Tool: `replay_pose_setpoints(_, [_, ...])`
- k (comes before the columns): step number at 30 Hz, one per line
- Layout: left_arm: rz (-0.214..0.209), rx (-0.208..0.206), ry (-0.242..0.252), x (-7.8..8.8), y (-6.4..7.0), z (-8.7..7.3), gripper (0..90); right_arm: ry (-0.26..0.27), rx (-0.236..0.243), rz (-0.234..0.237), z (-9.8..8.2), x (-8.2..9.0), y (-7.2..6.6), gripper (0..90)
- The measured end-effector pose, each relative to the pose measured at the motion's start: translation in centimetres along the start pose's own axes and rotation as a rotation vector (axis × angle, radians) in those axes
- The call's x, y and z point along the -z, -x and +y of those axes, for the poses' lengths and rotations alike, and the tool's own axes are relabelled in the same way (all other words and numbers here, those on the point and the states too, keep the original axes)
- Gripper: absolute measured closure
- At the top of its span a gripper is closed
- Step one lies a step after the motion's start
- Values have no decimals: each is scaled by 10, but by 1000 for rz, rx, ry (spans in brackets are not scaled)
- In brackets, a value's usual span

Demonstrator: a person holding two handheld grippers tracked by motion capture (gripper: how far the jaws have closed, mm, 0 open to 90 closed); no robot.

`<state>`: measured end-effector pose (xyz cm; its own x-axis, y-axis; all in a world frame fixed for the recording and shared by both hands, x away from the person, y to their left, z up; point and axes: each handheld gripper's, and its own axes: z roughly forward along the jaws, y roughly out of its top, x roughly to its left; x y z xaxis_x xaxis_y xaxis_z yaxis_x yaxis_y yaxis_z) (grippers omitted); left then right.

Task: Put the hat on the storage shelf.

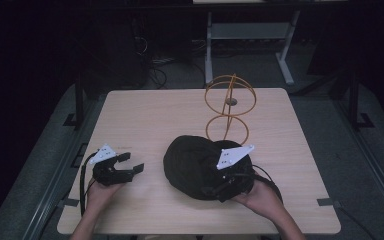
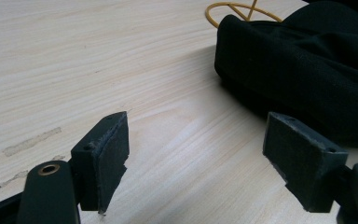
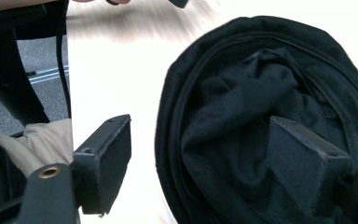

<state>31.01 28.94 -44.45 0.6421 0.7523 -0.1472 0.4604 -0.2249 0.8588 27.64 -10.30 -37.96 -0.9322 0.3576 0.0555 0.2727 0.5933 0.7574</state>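
A black fabric cap (image 1: 190,160) lies crumpled on the wooden table (image 1: 155,115), just in front of a gold wire stand (image 1: 229,107) made of rings. My right gripper (image 1: 219,190) hovers over the cap's near right side. In the right gripper view its jaws stand apart (image 3: 198,154): one is over the cap's hollow (image 3: 242,102), the other over bare table, with the cap's rim between them and neither pad pressing. My left gripper (image 1: 134,161) rests open on the table left of the cap, nothing between its jaws (image 2: 196,154). Its camera sees the cap (image 2: 307,70) ahead to the right.
The stand's base ring (image 2: 242,11) shows behind the cap in the left gripper view. The table's near edge and the person's beige trousers (image 3: 32,144) lie left of the right gripper's jaws. Bare wood spreads left of and behind the cap. A white desk frame (image 1: 250,35) stands beyond the table.
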Motion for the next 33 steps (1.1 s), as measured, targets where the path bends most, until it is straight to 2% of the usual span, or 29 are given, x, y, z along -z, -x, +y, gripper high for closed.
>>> replay_pose_setpoints(12, [-7, -5, -10, -2, 0, 0, 224, -5, 27, 46, 12, -16, -7, 389])
replay_pose_setpoints(22, [-11, -6, -11, -2, 0, -1, 224, -81, 23, 51, 13, -39, -5, 441])
replay_pose_setpoints(23, [-12, -6, -11, -2, 0, -1, 224, -106, 36, 45, 13, -45, -5, 441])
replay_pose_setpoints(29, [-14, -2, -13, -2, 1, -1, 225, -146, 42, 47, 9, -58, -4, 464])
replay_pose_setpoints(33, [-15, -2, -12, -3, 1, -1, 225, -177, 51, 31, 8, -65, -5, 514])
